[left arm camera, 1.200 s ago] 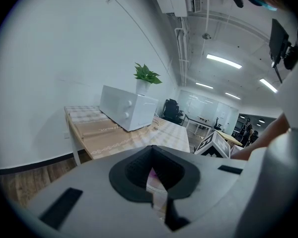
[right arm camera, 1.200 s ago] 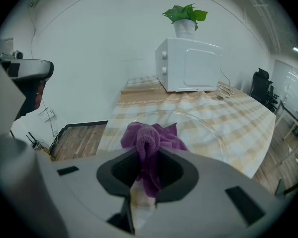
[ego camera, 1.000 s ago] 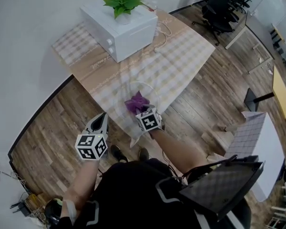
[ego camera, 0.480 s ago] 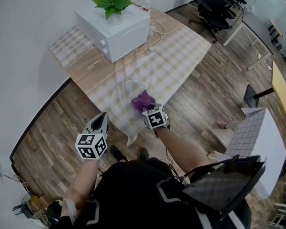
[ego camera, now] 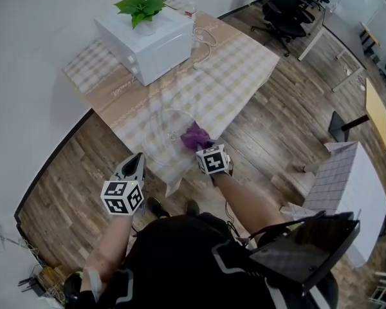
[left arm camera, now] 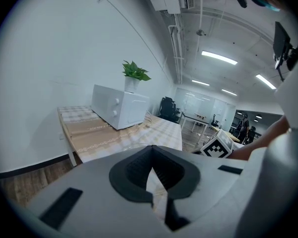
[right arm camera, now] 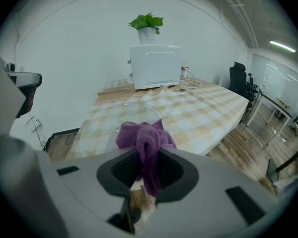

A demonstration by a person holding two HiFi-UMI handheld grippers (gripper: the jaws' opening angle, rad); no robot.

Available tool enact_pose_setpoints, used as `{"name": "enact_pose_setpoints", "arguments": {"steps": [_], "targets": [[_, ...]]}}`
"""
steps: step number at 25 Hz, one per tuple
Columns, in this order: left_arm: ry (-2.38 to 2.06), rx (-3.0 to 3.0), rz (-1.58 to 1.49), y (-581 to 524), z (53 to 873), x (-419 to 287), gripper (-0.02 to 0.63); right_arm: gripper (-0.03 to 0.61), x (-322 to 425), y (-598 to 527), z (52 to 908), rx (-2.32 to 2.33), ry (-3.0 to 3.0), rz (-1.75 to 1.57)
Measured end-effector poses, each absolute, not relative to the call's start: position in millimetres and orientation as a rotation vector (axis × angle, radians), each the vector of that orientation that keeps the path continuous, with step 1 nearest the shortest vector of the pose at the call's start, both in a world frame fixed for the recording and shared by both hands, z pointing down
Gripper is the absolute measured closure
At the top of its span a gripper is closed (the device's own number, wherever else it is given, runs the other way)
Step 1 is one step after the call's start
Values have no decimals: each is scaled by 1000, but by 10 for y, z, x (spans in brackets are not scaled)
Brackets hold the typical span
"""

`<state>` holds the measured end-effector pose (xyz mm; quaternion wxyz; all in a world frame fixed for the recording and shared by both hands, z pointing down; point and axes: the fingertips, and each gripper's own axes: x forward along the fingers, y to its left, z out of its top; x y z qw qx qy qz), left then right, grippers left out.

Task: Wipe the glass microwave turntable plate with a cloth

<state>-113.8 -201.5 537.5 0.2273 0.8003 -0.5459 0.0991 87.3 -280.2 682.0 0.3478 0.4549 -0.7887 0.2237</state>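
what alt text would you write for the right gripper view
The right gripper is shut on a purple cloth at the near rim of a glass plate on a checked table. Behind stands a white microwave with a plant on top.

Left gripper [ego camera: 135, 161] held low, jaws together, right gripper [ego camera: 204, 148] extended forward, jaws pinching cloth [ego camera: 193, 135]

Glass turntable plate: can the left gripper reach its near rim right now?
Probably yes: the left gripper, shut and empty, hangs beside the glass turntable plate with only bare tablecloth between; the right gripper and purple cloth are at its opposite side.
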Motion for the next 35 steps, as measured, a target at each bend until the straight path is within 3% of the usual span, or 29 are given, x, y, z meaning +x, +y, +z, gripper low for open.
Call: {"name": "enact_pose_setpoints", "arguments": {"steps": [12,25,35], "targets": [[-1563,2166,273,-1907,5337,-1047,609,499,786,-2688,6447,1115,-2196,538],[-1691,2055,253,-1540,5355,-1336,609,499,-310,-2326,5911,809,-2475,444],[-1723,2031,235,-1343,5260,-1855,609,499,-1088,-2204,6300,729,-2391,423]]}}
